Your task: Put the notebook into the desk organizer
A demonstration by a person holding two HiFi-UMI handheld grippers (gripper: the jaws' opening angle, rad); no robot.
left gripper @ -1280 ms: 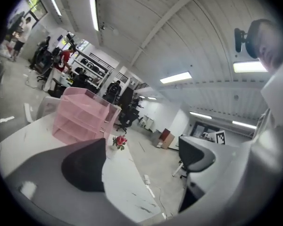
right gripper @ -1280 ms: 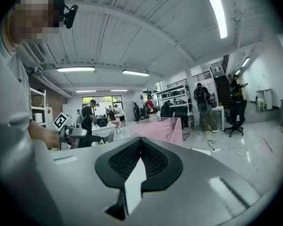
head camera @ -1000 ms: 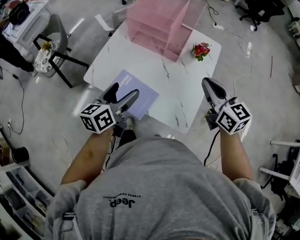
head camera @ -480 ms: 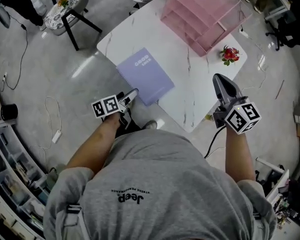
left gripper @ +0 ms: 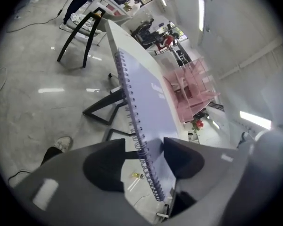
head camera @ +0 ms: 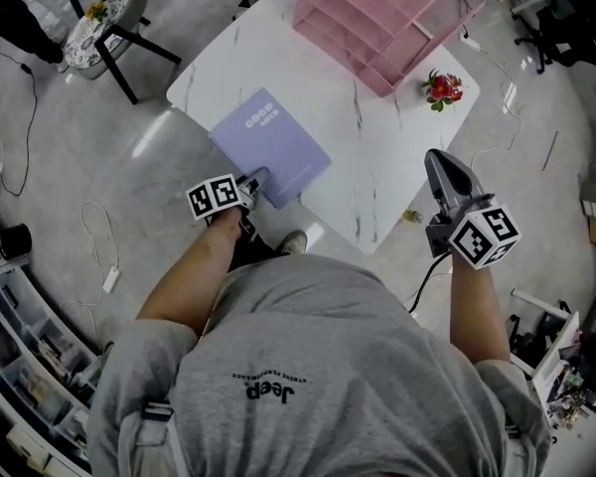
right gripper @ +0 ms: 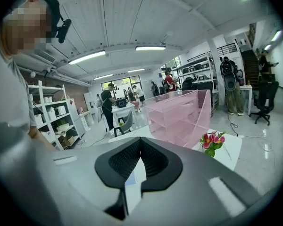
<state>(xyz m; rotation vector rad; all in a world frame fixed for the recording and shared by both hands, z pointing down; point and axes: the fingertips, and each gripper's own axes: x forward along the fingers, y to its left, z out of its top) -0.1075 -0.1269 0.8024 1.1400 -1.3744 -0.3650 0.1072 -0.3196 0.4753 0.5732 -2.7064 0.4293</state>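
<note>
Lilac spiral-bound notebook (head camera: 268, 145) at table (head camera: 377, 167) edge, left claw (head camera: 256, 180) just narrowing around its wire coil, unpinched, right claw (head camera: 437, 159) closed, empty.

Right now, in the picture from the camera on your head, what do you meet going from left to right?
Chair → purple notebook → red flowers. The pink organizer sits above both the notebook and the flowers, so it is left out.

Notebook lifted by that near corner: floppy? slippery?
Probably sags: the notebook looks thin, and the left gripper, jaws just closing around it, has only a corner. The spiral binding should stiffen that edge and resist slipping. Likely light.
</note>
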